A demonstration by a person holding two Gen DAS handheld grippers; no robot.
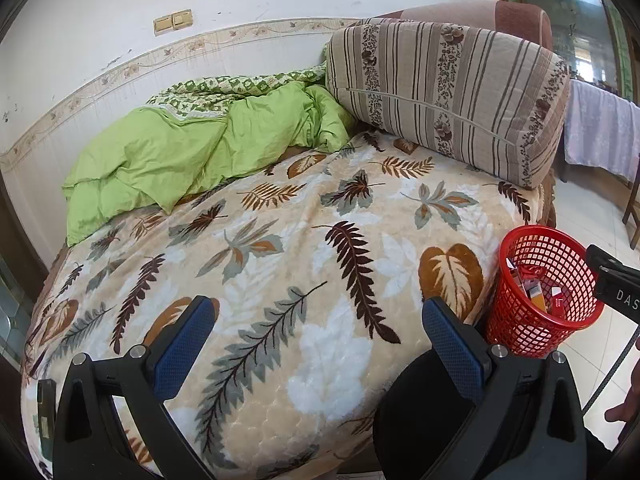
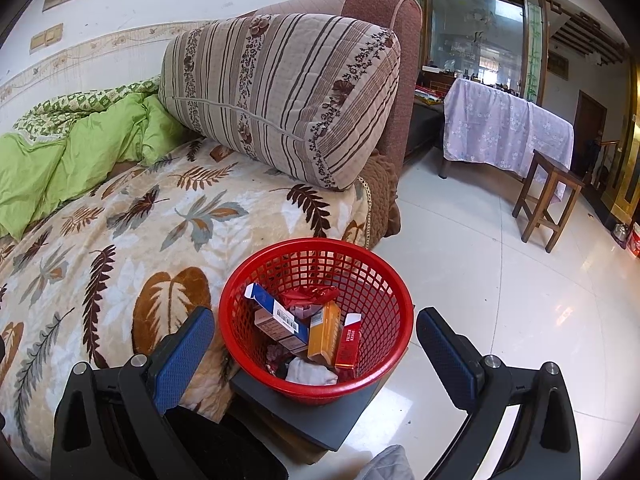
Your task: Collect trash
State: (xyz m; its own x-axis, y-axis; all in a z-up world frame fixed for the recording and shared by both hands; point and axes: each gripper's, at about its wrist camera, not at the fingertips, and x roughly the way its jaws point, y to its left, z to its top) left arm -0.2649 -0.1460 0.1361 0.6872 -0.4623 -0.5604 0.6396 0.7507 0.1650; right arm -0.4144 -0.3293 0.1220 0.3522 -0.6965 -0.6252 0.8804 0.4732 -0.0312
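Observation:
A red mesh basket (image 2: 384,280) stands on a dark flat stand beside the bed; in the left wrist view the basket (image 1: 560,276) sits at the right. Inside lie a blue-and-white carton (image 2: 272,310), an orange box (image 2: 323,330), a red box (image 2: 348,342), a red wrapper (image 2: 308,294) and white crumpled paper (image 2: 310,374). My right gripper (image 2: 316,344) hangs open just above the basket, fingers either side, nothing held. My left gripper (image 1: 318,344) is open over the leaf-patterned blanket (image 1: 280,240), empty. The right gripper's black body (image 1: 616,284) shows at the left view's right edge.
A striped cushion (image 2: 280,92) leans on the brown headboard (image 2: 380,12). A green quilt (image 1: 180,152) is bunched by the wall. White tiled floor (image 2: 500,300) spreads right, with a wooden stool (image 2: 548,196) and a cloth-covered table (image 2: 508,128). A person's fingers (image 1: 624,408) show low right.

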